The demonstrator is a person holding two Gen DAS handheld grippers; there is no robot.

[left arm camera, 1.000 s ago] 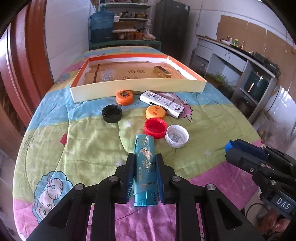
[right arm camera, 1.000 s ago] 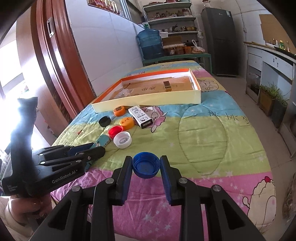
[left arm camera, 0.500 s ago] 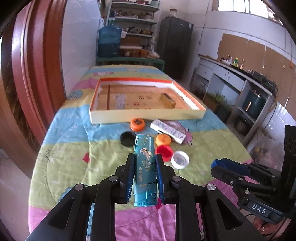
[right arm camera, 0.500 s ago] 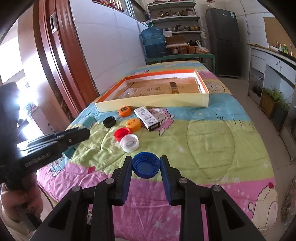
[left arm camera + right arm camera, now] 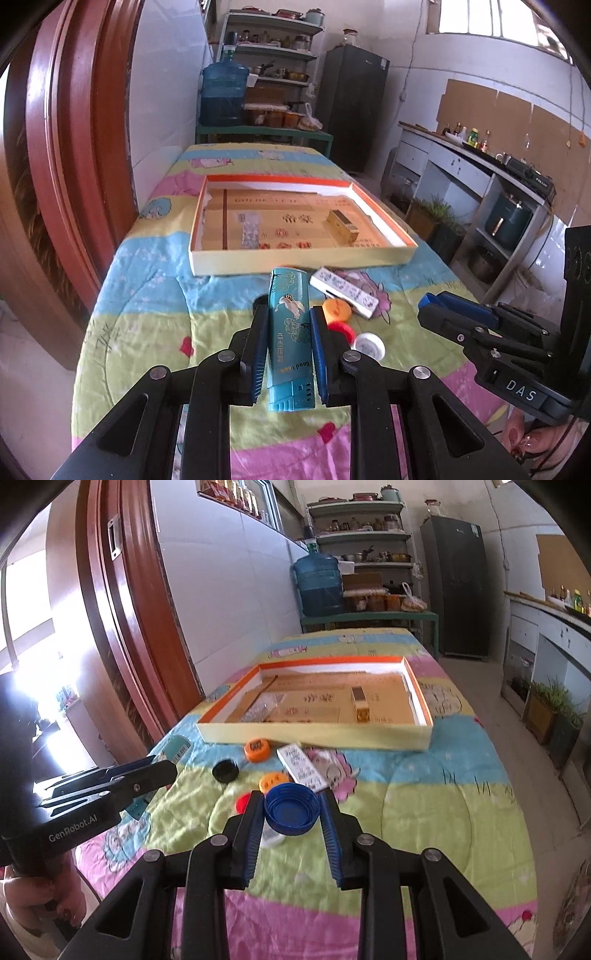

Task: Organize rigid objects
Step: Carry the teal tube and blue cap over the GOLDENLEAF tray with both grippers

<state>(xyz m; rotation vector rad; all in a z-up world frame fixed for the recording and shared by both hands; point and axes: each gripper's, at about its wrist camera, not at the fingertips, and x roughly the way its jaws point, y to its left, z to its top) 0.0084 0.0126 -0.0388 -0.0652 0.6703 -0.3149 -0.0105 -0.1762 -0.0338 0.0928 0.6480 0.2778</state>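
My left gripper (image 5: 287, 314) is shut on a teal box (image 5: 290, 332) and holds it above the colourful table cover. My right gripper (image 5: 291, 799) is shut on a blue bottle cap (image 5: 291, 806), also lifted. A shallow orange-rimmed box lid (image 5: 295, 264) lies further back, with a small gold box (image 5: 342, 226) in it. On the cover lie a white patterned box (image 5: 345, 292), an orange cap (image 5: 336, 308), a red cap (image 5: 341, 328), a white cap (image 5: 367, 345), and, in the right wrist view, a black cap (image 5: 225, 770) and a second orange cap (image 5: 257, 749).
A wooden door frame (image 5: 74, 147) stands at the left of the table. A water jug (image 5: 223, 94), shelves and a dark fridge (image 5: 351, 107) stand behind it. A counter (image 5: 480, 177) runs along the right. The right gripper's body (image 5: 498, 339) shows in the left wrist view.
Both grippers have risen and pulled back from the table with their objects. The teal box has left the cover and the caps now look smaller and lower.
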